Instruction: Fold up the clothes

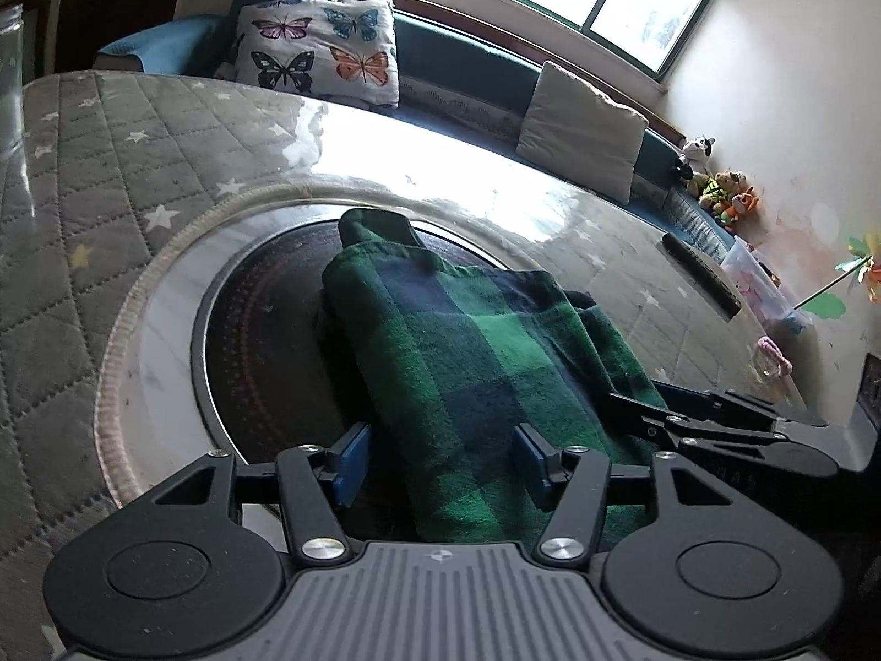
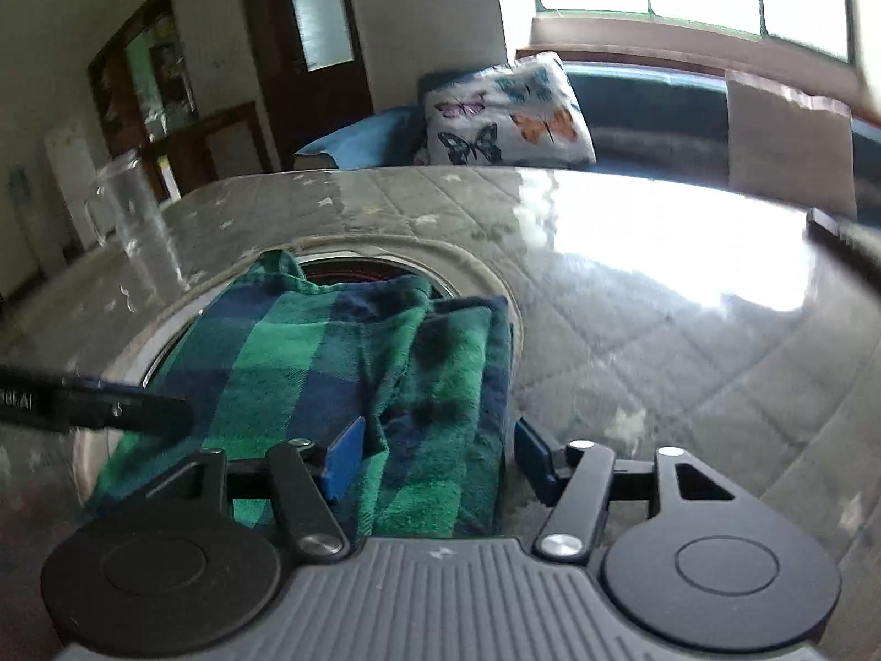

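I list one green and blue checked cloth [image 1: 468,341], folded in a bundle over the round dark inset [image 1: 259,341] of the quilted table [image 1: 99,165]. My left gripper [image 1: 440,462] and right gripper [image 2: 435,457] both stand with jaws apart, cloth between the pads, nothing clamped. A butterfly pillow [image 1: 319,49] sits behind.

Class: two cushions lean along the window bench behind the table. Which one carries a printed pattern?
The butterfly cushion, at the bench's left end. It shows coloured butterflies on white; the other cushion, further right, is plain grey.
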`<state>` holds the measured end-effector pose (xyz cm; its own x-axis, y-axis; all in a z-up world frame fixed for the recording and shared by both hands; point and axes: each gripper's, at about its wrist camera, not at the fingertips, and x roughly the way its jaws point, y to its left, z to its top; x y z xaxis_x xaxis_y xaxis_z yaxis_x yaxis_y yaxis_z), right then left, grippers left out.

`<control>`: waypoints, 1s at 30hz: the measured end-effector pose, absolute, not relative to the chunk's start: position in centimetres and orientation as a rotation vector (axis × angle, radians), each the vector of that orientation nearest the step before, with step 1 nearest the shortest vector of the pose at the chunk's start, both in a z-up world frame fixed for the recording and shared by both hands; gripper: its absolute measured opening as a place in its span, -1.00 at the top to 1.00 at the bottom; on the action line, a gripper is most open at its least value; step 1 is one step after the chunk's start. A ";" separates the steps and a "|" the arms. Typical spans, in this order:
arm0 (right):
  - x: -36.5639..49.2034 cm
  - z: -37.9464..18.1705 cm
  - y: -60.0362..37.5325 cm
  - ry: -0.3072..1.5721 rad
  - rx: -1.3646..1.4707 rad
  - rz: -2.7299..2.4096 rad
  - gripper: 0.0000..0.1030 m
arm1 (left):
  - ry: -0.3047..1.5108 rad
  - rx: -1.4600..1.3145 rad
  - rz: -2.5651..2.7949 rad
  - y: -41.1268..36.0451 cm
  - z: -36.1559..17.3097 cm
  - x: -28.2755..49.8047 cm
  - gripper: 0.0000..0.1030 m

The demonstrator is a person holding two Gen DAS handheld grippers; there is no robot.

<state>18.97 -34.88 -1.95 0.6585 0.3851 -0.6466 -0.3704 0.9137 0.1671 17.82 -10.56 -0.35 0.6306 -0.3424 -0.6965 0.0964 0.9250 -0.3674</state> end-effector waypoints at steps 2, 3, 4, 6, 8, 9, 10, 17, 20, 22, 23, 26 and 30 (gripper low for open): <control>19.1 -2.1 -35.3 0.744 0.052 0.431 -0.19 | 0.860 -0.318 -0.263 -10.6 -0.5 18.0 -0.12; 19.0 -2.1 -35.2 0.745 0.051 0.432 -0.13 | 0.862 -0.321 -0.267 -10.7 -0.5 18.0 -0.12; 18.9 -2.1 -35.2 0.747 0.051 0.433 -0.06 | 0.864 -0.324 -0.271 -10.7 -0.6 18.1 -0.10; 18.8 -2.0 -35.2 0.757 0.067 0.441 0.18 | 0.866 -0.326 -0.275 -10.8 -0.7 18.2 -0.07; 18.6 -1.9 -35.3 0.767 0.090 0.449 0.40 | 0.863 -0.320 -0.279 -10.9 -0.7 18.1 -0.02; 18.4 -1.9 -35.3 0.772 0.104 0.453 0.44 | 0.862 -0.319 -0.282 -10.9 -0.7 18.1 0.04; 18.2 -2.0 -35.4 0.773 0.112 0.451 0.49 | 0.863 -0.319 -0.286 -10.8 -0.6 18.1 0.09; 15.1 -1.7 -36.9 0.778 0.154 0.442 0.56 | 0.881 -0.320 -0.343 -11.2 -0.6 17.0 0.10; 13.5 -1.7 -37.8 0.781 0.184 0.434 0.56 | 0.883 -0.310 -0.356 -11.7 -0.7 16.4 0.06; 13.0 -1.8 -38.0 0.778 0.195 0.428 0.53 | 0.881 -0.299 -0.357 -12.0 -0.8 16.3 0.05; 13.0 -1.8 -38.0 0.777 0.196 0.425 0.47 | 0.885 -0.301 -0.358 -12.1 -0.9 16.4 0.05; 13.4 -1.9 -38.0 0.769 0.204 0.406 0.32 | 0.889 -0.304 -0.357 -12.1 -1.0 16.7 0.05; 13.5 -2.1 -37.8 0.764 0.220 0.402 0.36 | 0.885 -0.293 -0.357 -12.2 -1.3 16.8 0.12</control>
<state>13.51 -37.78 -2.14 0.6516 0.4293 -0.6254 -0.2719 0.9018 0.3358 16.80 -12.21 -1.26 0.5813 -0.4197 -0.6971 0.1813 0.9020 -0.3919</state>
